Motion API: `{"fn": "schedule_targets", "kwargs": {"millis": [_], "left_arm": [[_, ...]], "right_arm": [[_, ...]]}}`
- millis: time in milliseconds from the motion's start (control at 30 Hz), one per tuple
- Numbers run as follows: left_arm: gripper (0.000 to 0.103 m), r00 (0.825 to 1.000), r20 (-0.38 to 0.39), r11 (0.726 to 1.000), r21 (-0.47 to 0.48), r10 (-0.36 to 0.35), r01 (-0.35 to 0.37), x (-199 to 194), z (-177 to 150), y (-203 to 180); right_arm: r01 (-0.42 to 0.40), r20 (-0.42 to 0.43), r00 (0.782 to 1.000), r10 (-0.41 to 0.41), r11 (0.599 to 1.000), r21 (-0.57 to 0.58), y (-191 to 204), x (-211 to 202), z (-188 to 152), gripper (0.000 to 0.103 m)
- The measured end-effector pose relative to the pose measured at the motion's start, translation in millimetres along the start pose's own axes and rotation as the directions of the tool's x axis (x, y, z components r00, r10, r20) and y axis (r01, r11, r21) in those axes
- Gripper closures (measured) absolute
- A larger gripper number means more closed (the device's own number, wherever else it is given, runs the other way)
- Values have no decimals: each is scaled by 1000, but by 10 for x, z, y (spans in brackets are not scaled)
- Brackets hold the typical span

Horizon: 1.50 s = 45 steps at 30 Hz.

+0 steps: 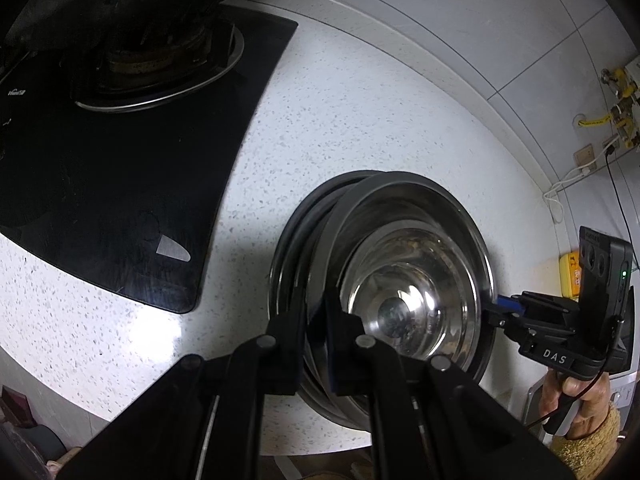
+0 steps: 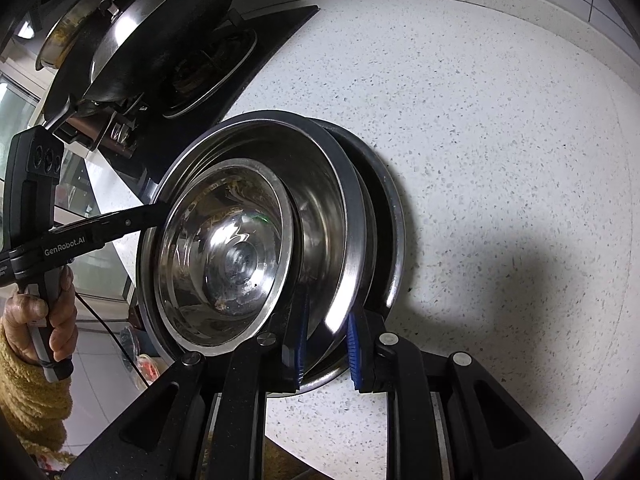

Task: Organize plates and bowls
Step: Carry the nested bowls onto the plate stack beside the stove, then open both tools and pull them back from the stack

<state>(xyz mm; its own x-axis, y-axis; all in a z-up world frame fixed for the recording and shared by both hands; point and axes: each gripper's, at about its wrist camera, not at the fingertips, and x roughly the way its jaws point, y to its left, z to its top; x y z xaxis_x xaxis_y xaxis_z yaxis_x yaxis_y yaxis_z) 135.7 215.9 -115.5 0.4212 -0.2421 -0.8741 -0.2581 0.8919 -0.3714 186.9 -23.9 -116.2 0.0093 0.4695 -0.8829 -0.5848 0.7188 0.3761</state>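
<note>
Speckled countertop (image 2: 500,120), nested steel bowls (image 2: 240,248) tilted, openings facing both hand-held grippers

On my left-wrist feed: left tongs (image 1: 316,344) closed on the near rim of the steel bowls (image 1: 404,280) — a nested stack on the speckled white worktop (image 1: 340,120). Right tongs (image 1: 494,312) meet the stack's far rim. Black gas hob (image 1: 120,184) lies alongside.
</note>
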Motion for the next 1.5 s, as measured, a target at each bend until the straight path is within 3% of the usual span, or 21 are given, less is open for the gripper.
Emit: {"fn": "schedule_targets", "kwargs": {"millis": [167, 567, 733, 800, 933, 1067, 1267, 1500], "left_arm": [[94, 1000, 23, 999, 31, 10, -11, -42, -35, -25], [93, 985, 138, 979, 163, 102, -124, -314, -43, -296], [93, 962, 222, 952, 225, 155, -206, -411, -17, -505], [93, 951, 264, 942, 246, 161, -228, -464, -17, -619], [93, 937, 317, 922, 297, 149, -247, -539, -62, -838], [93, 922, 363, 899, 347, 136, -269, -612, -181, -994], [93, 916, 382, 867, 409, 119, -283, -704, -406, -1092], [93, 914, 402, 854, 455, 56, -252, -946, -730, -1197]], "right_arm": [[18, 36, 999, -18, 1000, -1, 27, -28, -45, 86], [39, 175, 984, -42, 999, 20, -129, -394, -131, 82], [98, 232, 967, -108, 994, 54, -270, -565, -197, 80], [129, 261, 954, -146, 988, 84, -347, -668, -257, 71], [181, 306, 927, -218, 973, 146, -466, -879, -415, 69], [253, 331, 890, -313, 944, 212, -469, -1091, -672, 54], [361, 367, 807, -462, 879, 312, -302, -1384, -1104, 41], [398, 364, 753, -548, 820, 412, -131, -1614, -1590, 32]]}}
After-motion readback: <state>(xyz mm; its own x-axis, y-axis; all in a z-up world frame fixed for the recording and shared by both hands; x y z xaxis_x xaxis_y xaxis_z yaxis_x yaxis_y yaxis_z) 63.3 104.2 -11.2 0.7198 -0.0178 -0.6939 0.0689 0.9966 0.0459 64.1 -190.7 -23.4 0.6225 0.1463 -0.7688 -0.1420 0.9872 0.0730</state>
